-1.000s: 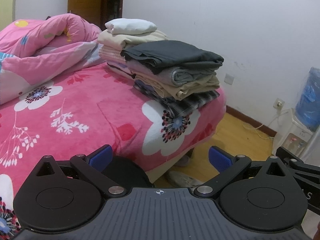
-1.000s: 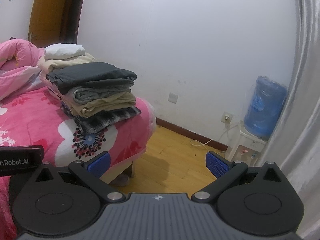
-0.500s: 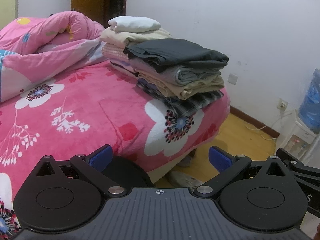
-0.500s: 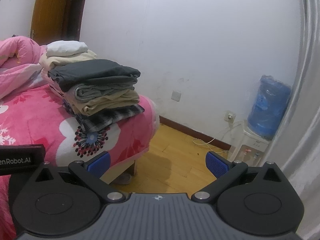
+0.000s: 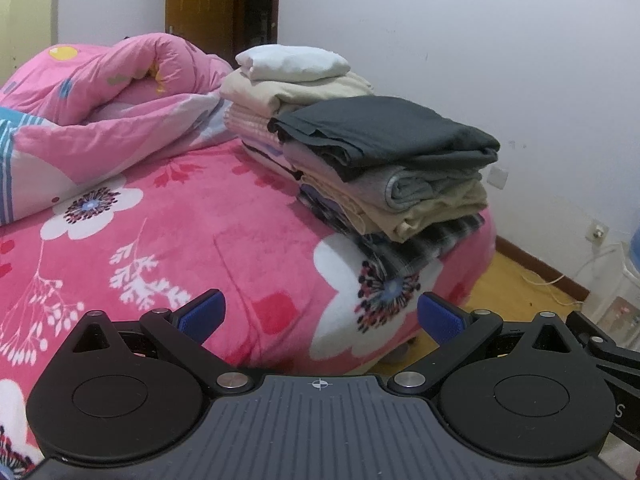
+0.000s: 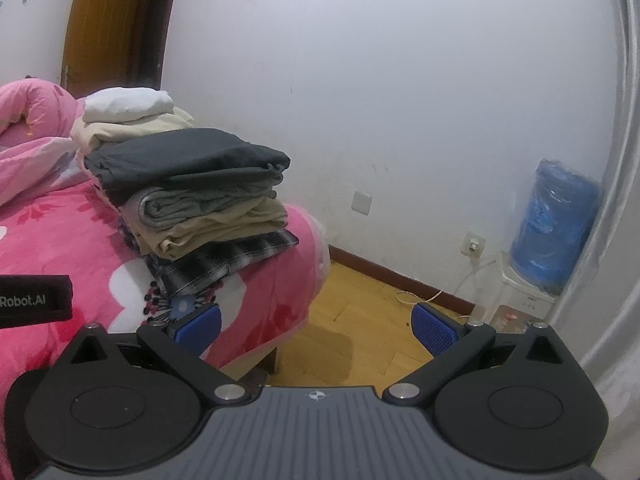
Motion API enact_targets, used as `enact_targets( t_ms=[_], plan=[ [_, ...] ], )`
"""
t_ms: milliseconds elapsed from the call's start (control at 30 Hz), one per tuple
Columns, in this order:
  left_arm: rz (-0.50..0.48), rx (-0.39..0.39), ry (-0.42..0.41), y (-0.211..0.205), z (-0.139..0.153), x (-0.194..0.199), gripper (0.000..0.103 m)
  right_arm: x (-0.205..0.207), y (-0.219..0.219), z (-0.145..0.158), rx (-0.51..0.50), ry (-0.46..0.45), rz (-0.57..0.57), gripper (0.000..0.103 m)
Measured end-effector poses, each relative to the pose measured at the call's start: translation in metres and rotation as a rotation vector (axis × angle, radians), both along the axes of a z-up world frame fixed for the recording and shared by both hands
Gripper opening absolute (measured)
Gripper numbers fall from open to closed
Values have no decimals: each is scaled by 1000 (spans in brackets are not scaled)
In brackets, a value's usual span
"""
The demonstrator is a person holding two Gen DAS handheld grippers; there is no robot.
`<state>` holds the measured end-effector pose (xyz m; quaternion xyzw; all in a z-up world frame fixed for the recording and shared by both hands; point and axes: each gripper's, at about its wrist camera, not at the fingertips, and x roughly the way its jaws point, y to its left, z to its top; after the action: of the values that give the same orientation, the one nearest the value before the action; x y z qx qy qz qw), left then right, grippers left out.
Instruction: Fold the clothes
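Note:
A stack of folded clothes [image 5: 392,176] rests on the far right corner of the bed, topped by a dark grey garment [image 5: 384,128], with grey, beige and plaid pieces under it. Behind it stands a second pile [image 5: 292,80] with a white item on top. In the right wrist view the same stack [image 6: 200,196] is at the left. My left gripper [image 5: 320,316] is open above the pink flowered blanket [image 5: 160,232], well short of the stack, holding nothing. My right gripper [image 6: 316,326] is open over the bed corner and wooden floor, also holding nothing.
A rumpled pink quilt [image 5: 112,96] lies at the back left of the bed. A blue water bottle on a dispenser [image 6: 556,220] stands by the white wall at the right, with a cable [image 6: 432,296] on the wooden floor [image 6: 360,320]. A brown door [image 6: 108,24] is behind.
Both views have shifted slightly: the folded stacks sit a little lower and farther right in the frames. The grippers stay open and nothing was grasped.

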<state>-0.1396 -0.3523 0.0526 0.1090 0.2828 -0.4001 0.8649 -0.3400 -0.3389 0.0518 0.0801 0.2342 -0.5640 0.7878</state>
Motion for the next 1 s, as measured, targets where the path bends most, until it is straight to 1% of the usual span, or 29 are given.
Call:
enact_targets(
  t_ms=[233, 600, 800, 1000],
  plan=[
    [10, 20, 15, -22, -7, 11, 103, 20, -23, -7, 13, 4, 11, 103],
    [54, 35, 39, -29, -15, 31, 103, 45, -37, -14, 29, 27, 34, 103],
    [45, 36, 42, -34, -16, 31, 103, 47, -42, -15, 25, 45, 31, 103],
    [15, 28, 32, -42, -11, 21, 103, 35, -44, -11, 11, 46, 0, 103]
  ],
)
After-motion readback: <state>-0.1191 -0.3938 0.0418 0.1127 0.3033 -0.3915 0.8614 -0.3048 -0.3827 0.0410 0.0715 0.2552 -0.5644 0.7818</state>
